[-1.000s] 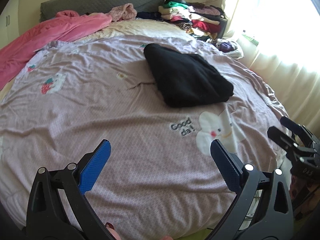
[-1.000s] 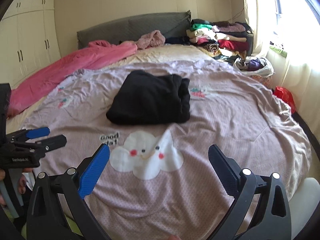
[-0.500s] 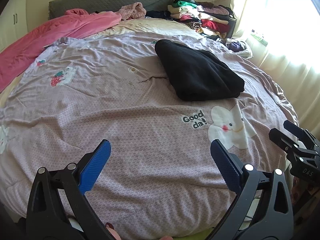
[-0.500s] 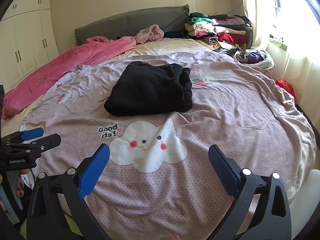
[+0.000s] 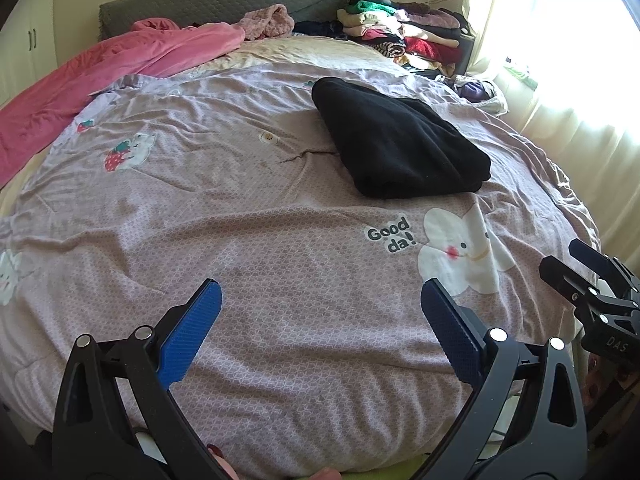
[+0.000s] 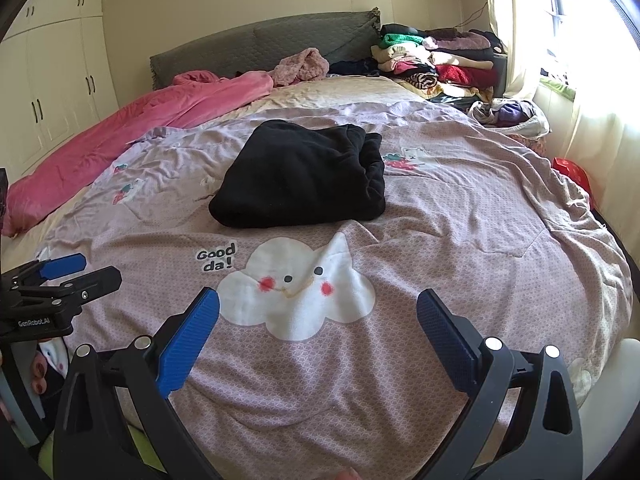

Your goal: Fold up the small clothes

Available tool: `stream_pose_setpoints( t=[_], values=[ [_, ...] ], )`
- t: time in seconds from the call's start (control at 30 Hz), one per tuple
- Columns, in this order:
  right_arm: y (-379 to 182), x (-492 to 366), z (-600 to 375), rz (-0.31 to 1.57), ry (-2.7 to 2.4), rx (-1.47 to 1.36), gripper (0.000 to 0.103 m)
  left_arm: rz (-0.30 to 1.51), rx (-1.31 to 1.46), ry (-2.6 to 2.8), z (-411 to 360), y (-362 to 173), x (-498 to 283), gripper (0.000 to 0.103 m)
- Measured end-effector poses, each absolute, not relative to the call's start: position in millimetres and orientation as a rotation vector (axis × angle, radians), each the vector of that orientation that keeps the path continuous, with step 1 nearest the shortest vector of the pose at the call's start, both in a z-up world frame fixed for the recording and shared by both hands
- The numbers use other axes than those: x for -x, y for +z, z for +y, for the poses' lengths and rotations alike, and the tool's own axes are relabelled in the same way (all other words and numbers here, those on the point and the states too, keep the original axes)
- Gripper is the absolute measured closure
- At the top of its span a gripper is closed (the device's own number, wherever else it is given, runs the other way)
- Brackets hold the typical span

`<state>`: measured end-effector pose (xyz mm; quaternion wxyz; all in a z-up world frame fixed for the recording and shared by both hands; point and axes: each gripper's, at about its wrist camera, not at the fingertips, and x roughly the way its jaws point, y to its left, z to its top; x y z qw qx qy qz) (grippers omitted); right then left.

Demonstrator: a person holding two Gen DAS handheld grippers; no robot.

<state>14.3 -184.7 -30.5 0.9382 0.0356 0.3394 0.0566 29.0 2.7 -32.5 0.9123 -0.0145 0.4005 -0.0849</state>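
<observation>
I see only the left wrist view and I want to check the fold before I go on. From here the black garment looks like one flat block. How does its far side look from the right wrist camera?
Observer: In the right wrist view the black garment shows stacked rolled edges along its right side, so it is already folded in layers.
Operator: Is my left gripper holding anything?
Observer: No. The right wrist view shows the left gripper from the side, open and empty, at the bed's near edge.
Operator: Is there something beyond the bed on the window side?
Observer: Yes, a red bag sits past the lilac bedcover there.
</observation>
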Motion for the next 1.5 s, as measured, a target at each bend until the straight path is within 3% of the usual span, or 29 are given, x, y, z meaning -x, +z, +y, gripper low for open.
stream_pose_setpoints(
  t=[1.5],
  values=[
    [-28,-14,-174,0.7,0.126,-0.066,0.004,0.824,0.01,-0.164,2,-29,-23,0.009]
  ],
)
